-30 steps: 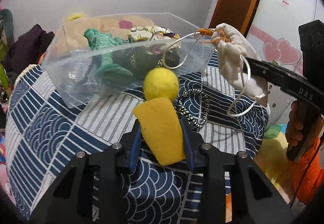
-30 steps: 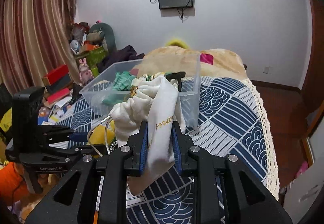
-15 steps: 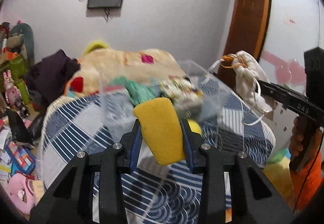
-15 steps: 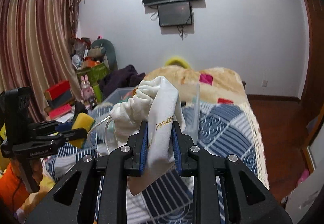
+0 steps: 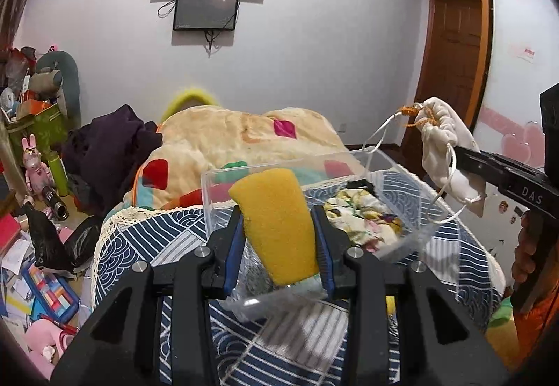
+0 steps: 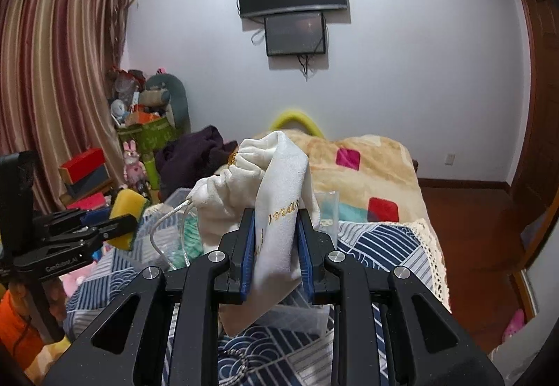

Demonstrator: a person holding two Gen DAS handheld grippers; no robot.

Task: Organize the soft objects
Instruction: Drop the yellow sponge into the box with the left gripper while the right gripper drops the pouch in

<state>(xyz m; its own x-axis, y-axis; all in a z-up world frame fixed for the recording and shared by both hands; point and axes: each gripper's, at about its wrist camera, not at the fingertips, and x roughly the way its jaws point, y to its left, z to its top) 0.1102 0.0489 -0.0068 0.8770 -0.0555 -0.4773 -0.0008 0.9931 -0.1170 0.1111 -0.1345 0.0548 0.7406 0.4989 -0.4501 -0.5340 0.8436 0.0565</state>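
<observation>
My left gripper is shut on a yellow sponge and holds it above the near end of a clear plastic bin on the blue patterned bedspread. The bin holds a floral cloth. My right gripper is shut on a white drawstring pouch with clear cords hanging down, held above the bin. The pouch also shows in the left wrist view, at the right over the bin's far side. The left gripper with the sponge shows at the left of the right wrist view.
A beige blanket with coloured patches lies beyond the bin. A dark purple garment lies at the bed's left. Cluttered floor with boxes and toys is to the left. A lace edge marks the bedspread's right side.
Both grippers have risen and tilted up; the views now look across the bin toward the wall. The yellow ball and striped hair tie have dropped out of the left view. Both grips unchanged.
</observation>
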